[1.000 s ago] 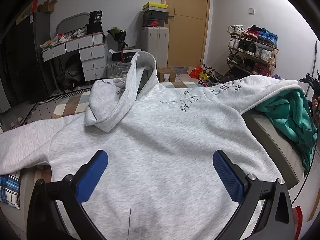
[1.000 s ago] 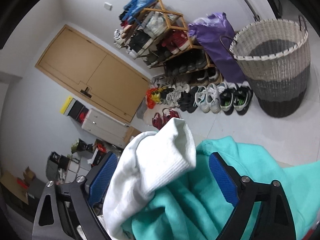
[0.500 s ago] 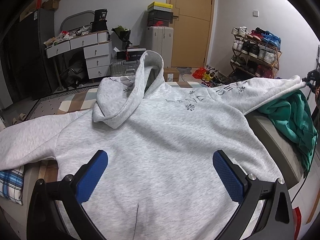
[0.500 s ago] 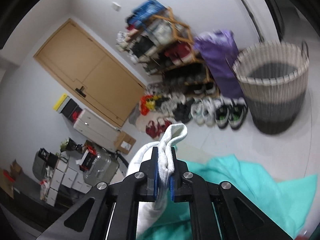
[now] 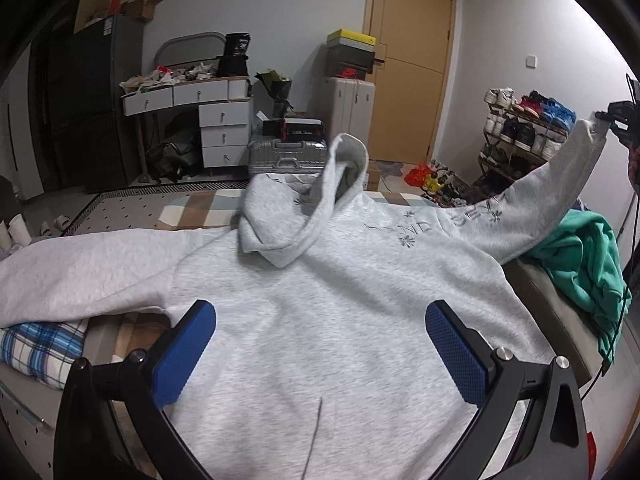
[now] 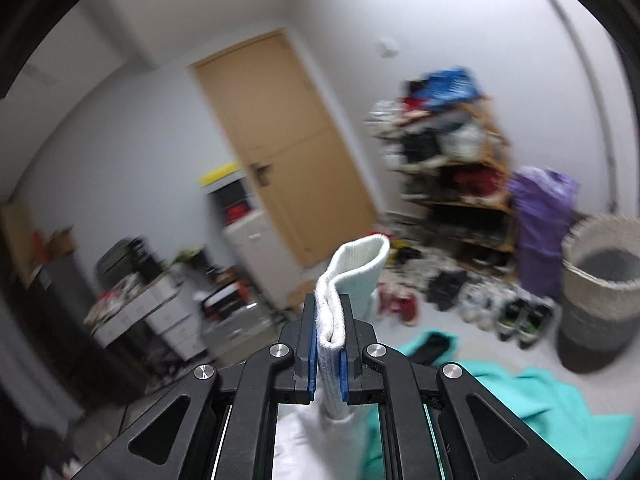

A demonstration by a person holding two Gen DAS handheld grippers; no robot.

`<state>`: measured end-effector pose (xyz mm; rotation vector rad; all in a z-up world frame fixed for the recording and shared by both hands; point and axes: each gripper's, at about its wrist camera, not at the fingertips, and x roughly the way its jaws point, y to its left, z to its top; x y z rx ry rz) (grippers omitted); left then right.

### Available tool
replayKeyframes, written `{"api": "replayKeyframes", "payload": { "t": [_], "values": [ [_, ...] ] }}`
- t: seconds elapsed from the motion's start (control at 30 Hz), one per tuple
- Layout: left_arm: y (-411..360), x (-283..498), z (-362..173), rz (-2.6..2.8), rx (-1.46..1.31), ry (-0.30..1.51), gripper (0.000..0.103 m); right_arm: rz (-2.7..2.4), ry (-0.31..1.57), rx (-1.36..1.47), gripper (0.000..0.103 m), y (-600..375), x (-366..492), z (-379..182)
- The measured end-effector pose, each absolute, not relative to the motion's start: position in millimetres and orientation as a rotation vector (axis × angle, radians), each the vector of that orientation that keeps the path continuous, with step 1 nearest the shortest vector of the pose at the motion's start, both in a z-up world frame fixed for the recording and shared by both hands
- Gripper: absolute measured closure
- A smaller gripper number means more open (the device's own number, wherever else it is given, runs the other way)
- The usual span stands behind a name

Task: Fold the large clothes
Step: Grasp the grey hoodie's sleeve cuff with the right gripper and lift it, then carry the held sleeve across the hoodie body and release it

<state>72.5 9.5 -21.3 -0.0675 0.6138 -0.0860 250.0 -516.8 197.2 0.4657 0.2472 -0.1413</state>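
Observation:
A light grey hoodie [image 5: 320, 300] lies spread face up on the bed, hood [image 5: 312, 204] flopped over its chest, one sleeve [image 5: 80, 264] stretched out to the left. My left gripper [image 5: 320, 344] hovers open over the hoodie's lower body, blue pads wide apart, nothing between them. The other sleeve [image 5: 552, 184] rises off the bed toward the upper right. There my right gripper [image 5: 612, 118] pinches its cuff. In the right wrist view that gripper [image 6: 328, 340] is shut on the ribbed cuff [image 6: 352, 276], which sticks up between the pads.
A teal garment [image 5: 584, 256] lies bunched on the bed's right edge, also visible under the right gripper [image 6: 520, 400]. A plaid pillow [image 5: 40, 344] sits at the left. A shoe rack [image 6: 444, 160], purple bag [image 6: 540, 224] and woven basket [image 6: 600, 292] stand on the floor beyond.
My right gripper closed on the sleeve cuff and lifted it; the sleeve now rises off the bed at the right. The left gripper drifted slightly and stayed open.

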Motion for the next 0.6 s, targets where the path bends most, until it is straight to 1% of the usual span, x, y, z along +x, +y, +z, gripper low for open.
{"api": "replayKeyframes", "payload": {
  "t": [0.17,0.33,0.43,0.6],
  "values": [
    [35,60,-18,-0.036,-0.096,0.594,0.001,0.095,0.255,0.379,0.095,-402,267,204],
    [65,42,-18,0.022,-0.133,0.576,0.001,0.318,0.310,0.335,0.095,-287,283,183],
    [83,30,-20,0.054,-0.146,0.568,0.001,0.431,0.374,0.328,0.095,-230,291,158],
    [104,19,-24,0.099,-0.172,0.565,0.001,0.589,0.512,0.333,0.095,-129,304,82]
  ]
}}
